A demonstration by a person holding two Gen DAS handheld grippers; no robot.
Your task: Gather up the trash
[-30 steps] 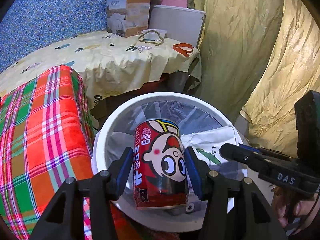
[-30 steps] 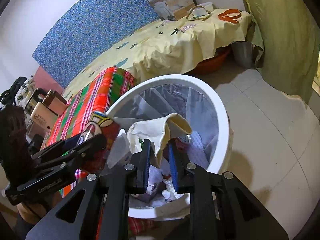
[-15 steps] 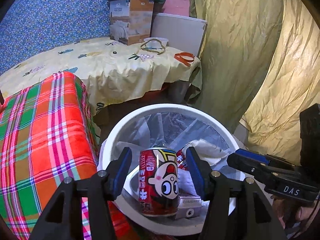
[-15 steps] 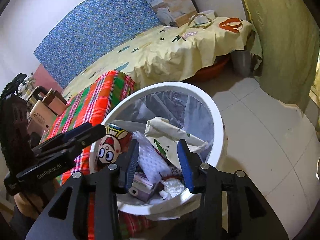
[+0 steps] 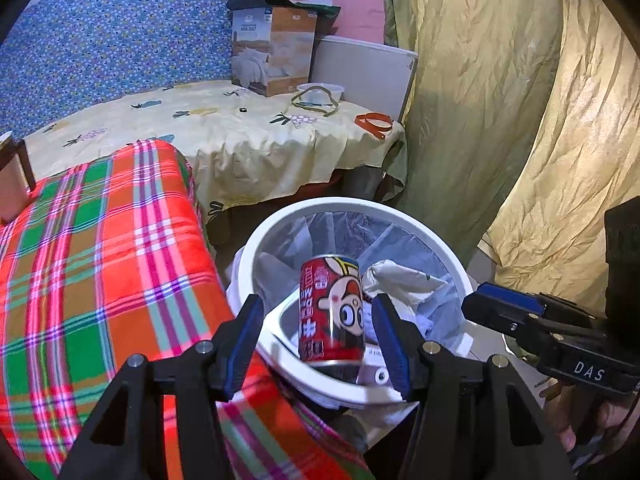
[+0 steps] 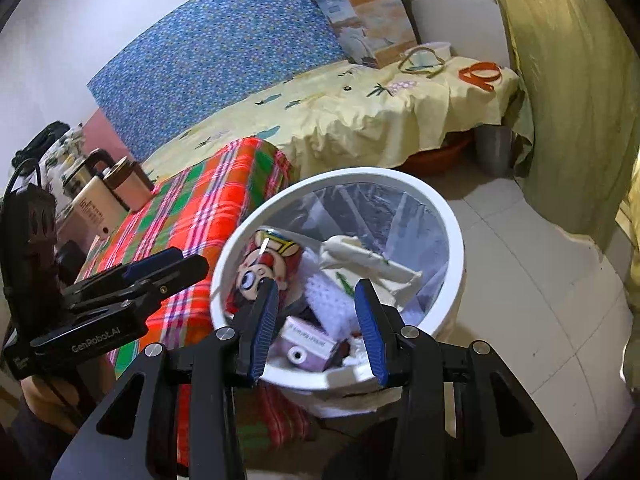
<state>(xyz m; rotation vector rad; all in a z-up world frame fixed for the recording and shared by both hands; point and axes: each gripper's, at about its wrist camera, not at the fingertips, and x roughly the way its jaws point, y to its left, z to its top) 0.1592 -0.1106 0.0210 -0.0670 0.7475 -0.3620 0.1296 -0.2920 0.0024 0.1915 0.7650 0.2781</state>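
A white round trash bin (image 5: 404, 216) with a clear liner stands on the floor beside the plaid bed; it also shows in the right wrist view (image 6: 452, 220). A red cartoon drink can (image 5: 331, 316) stands inside it, also seen in the right wrist view (image 6: 266, 268). A crumpled cream wrapper (image 6: 368, 260), a white tissue (image 6: 324, 292) and a small pink carton (image 6: 308, 344) lie in the bin too. My left gripper (image 5: 318, 336) is open and empty above the bin's near rim. My right gripper (image 6: 316, 324) is open and empty above the bin.
An orange-green plaid blanket (image 5: 92, 248) covers the bed to the left of the bin. A table with a yellow cloth (image 5: 240, 136) carries a cardboard box (image 5: 276, 48) and orange scissors (image 5: 374, 122). Yellow curtains (image 5: 520, 120) hang on the right. Kettles (image 6: 104, 192) stand far left.
My left gripper let go of the red can, which dropped into the bin. My right gripper let go of the cream wrapper into the bin. Both opened and pulled back upward.
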